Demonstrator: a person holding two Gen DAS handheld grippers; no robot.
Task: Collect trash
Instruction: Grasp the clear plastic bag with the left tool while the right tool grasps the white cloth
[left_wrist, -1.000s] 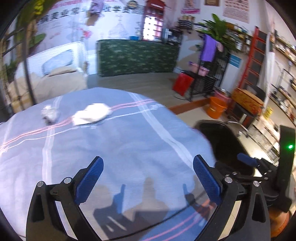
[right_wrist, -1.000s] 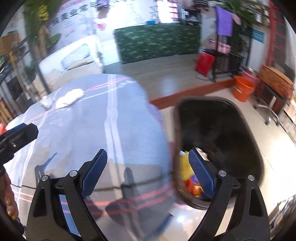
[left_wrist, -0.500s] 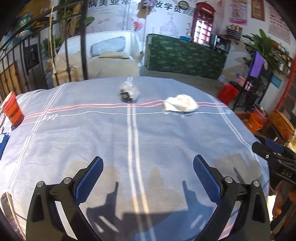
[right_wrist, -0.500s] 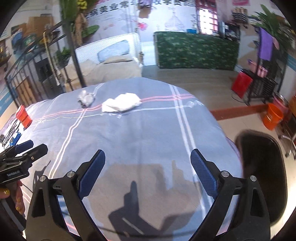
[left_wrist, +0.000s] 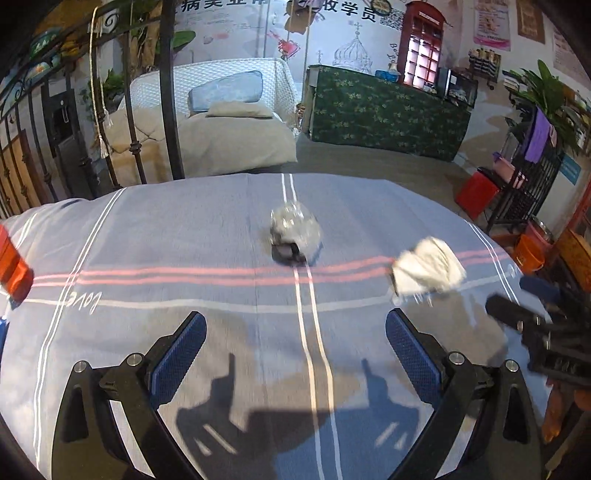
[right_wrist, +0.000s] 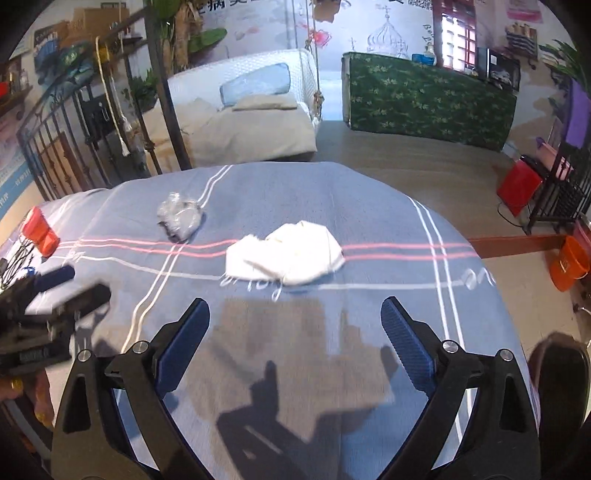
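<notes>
I observe a grey-blue cloth with pink and white stripes (left_wrist: 184, 236) covering the table and filling the middle and lower part of both views. At the lower right edge of the right wrist view I note the rim of a black bin (right_wrist: 561, 354), beside the table edge.

My left gripper (left_wrist: 293, 349), at the bottom centre of the left wrist view, hangs over the cloth with its blue-padded fingers (left_wrist: 177, 358) spread wide and nothing between them. My right gripper (right_wrist: 295, 338), at the bottom centre of its own view, is likewise spread wide and empty; its tips also show at the right edge of the left view.

The crumpled white paper napkin (right_wrist: 284, 253) lies on the pink stripes at the centre of the right view, just beyond the right gripper's tips. The crumpled ball of clear plastic wrap (left_wrist: 293, 236) lies at the centre of the left view, apart from the napkin. A red cup (right_wrist: 40, 230) lies on its side at the left edge.
</notes>
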